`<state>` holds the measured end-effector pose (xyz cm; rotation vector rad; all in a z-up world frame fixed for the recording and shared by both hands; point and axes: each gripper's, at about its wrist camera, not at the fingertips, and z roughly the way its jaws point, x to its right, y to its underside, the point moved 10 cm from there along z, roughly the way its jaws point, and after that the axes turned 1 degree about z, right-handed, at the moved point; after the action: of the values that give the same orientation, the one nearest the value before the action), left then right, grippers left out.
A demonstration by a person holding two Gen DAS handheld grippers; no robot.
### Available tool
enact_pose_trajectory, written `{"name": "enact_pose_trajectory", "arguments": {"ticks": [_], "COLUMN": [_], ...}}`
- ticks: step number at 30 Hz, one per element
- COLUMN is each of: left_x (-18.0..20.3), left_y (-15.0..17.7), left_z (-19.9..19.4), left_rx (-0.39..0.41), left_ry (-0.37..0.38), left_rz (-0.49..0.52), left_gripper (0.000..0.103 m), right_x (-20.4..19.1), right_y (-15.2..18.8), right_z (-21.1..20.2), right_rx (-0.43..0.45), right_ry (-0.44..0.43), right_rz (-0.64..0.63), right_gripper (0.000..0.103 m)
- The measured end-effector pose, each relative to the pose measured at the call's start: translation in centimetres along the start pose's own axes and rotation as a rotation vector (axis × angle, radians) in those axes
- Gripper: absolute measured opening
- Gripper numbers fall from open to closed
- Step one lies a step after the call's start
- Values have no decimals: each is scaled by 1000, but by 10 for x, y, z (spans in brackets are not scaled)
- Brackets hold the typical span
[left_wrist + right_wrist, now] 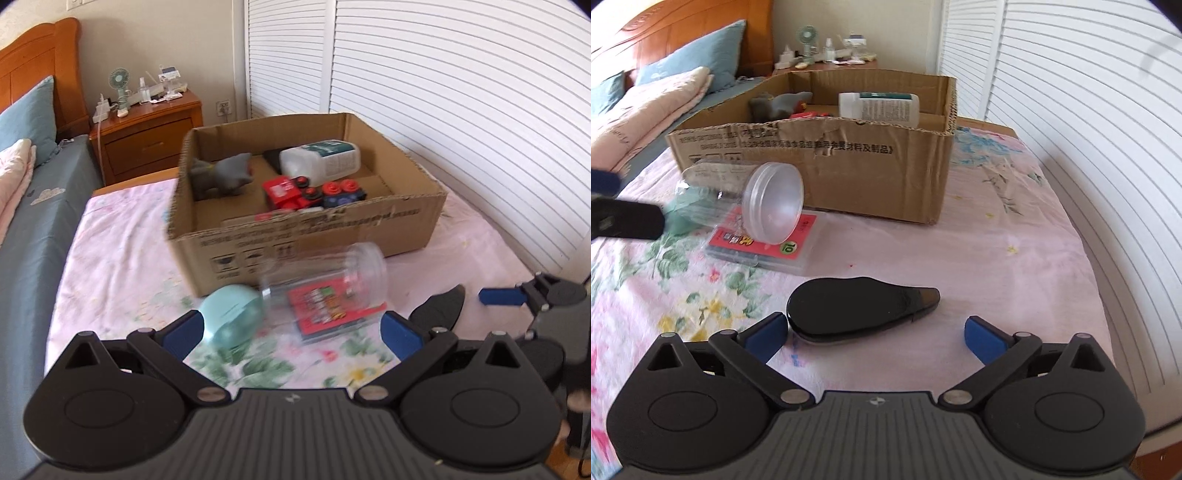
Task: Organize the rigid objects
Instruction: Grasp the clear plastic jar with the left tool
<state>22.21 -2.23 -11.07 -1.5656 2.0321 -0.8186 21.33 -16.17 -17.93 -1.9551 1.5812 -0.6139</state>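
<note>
1. Right wrist view: right tool (875, 334) wide open, empty, low behind black case (862, 308) on bed (1015, 236).
2. Left tool (291, 334) spread, empty, near clear jar (325, 284).
3. Straddle case squarely before closing; carry to cardboard box (849, 162).

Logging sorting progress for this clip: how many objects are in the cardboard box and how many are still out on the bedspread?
In the cardboard box: 3 (grey plush toy, white bottle, red toy train)
On the bedspread: 4 (clear jar, teal round object, red card case, black case)
Total: 7
</note>
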Motion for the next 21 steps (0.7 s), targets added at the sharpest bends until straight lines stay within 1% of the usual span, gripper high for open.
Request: {"name": "enact_pose_trajectory", "arguments": {"ticks": [5, 7, 10, 15, 21], "left_x": [16, 21, 20, 17, 18], "left_y": [-5, -6, -7, -10, -14], "left_z": [18, 24, 33, 42, 51], "left_rx": [-15, -17, -22, -24, -20], "left_ry": [-5, -16, -52, -55, -59], "left_rz": [-23, -18, -34, -80, -89], "left_gripper": [101, 101, 101, 101, 101], "right_x": [0, 0, 0, 0, 0], "right_y": [1, 1, 1, 1, 0], "right_z": [-1, -2, -2, -2, -1], "right_rx": [11, 16, 22, 32, 33], "right_ry": [-25, -31, -38, -46, -46], "right_rz": [-24, -29, -36, -43, -43], "right_gripper": [103, 103, 103, 103, 103]}}
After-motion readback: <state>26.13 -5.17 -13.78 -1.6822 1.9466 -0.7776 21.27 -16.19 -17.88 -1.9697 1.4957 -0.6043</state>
